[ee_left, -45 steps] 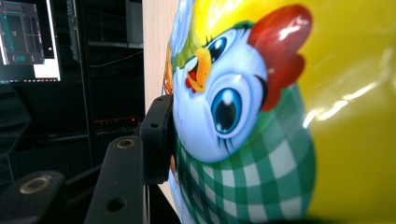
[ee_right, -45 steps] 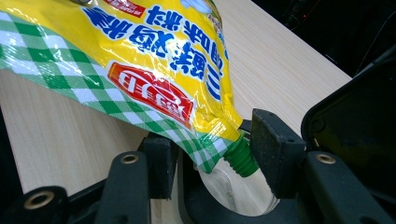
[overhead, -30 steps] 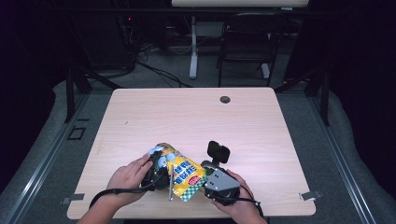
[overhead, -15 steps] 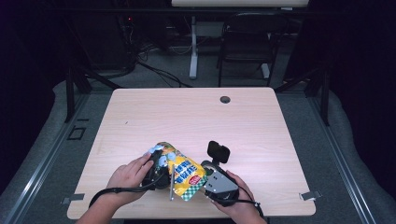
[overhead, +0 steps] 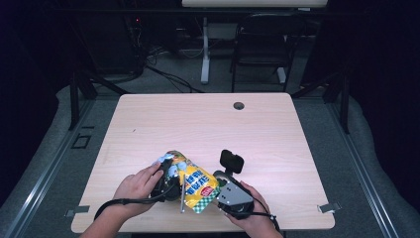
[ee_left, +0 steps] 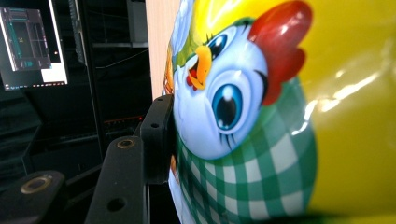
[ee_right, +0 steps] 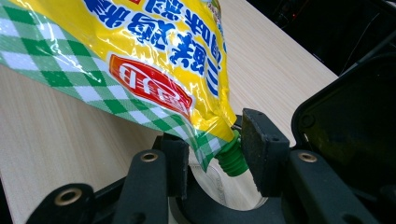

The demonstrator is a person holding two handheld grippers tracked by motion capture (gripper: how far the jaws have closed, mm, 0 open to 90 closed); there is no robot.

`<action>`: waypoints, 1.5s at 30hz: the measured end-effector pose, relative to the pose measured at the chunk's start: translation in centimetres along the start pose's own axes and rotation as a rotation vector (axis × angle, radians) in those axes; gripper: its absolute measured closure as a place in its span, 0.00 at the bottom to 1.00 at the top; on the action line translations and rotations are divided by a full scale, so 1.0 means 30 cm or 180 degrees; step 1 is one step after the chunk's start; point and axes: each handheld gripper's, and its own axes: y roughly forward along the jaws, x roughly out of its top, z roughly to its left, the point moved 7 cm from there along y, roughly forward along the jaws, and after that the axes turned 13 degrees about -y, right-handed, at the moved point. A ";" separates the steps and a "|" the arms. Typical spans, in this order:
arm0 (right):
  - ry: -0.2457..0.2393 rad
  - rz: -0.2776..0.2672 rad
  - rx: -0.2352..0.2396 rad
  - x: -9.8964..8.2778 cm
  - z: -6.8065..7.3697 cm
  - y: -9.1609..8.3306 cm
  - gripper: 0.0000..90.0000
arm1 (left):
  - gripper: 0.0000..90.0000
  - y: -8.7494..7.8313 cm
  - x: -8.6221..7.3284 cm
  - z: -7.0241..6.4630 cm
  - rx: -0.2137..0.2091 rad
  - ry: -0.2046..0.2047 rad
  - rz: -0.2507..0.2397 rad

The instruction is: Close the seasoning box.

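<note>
Left fingers [ee_left: 156, 135] clamp pouch [overhead: 190, 181]; right fingers [ee_right: 252, 144], just narrowing, flank green spout [ee_right: 232, 158], near table edge [overhead: 198, 229].

Probably lab: dark room, lone wooden table [overhead: 277, 124], lit monitor [ee_left: 32, 44], floor cables [overhead: 168, 79].

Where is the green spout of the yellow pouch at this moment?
In the right gripper view, the green spout sits low at centre, between the right gripper jaws.
</note>
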 end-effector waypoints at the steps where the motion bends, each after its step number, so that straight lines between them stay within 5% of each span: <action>1: 0.0003 -0.0004 0.0007 0.000 0.000 0.000 0.70 | 0.60 0.000 0.000 0.000 0.0000 0.0000 0.0000; 18: -0.0015 -0.0005 0.0018 -0.003 0.009 0.004 0.70 | 0.60 -0.012 0.004 0.001 0.0158 0.0070 -0.0009; 27: -0.0029 -0.0010 0.0023 -0.005 0.010 0.005 0.70 | 0.60 -0.030 0.012 0.018 0.0312 0.0265 0.0036; 45: -0.0027 -0.0029 0.0020 -0.007 0.009 0.005 0.70 | 0.64 -0.042 0.020 0.022 0.0493 0.0325 -0.0024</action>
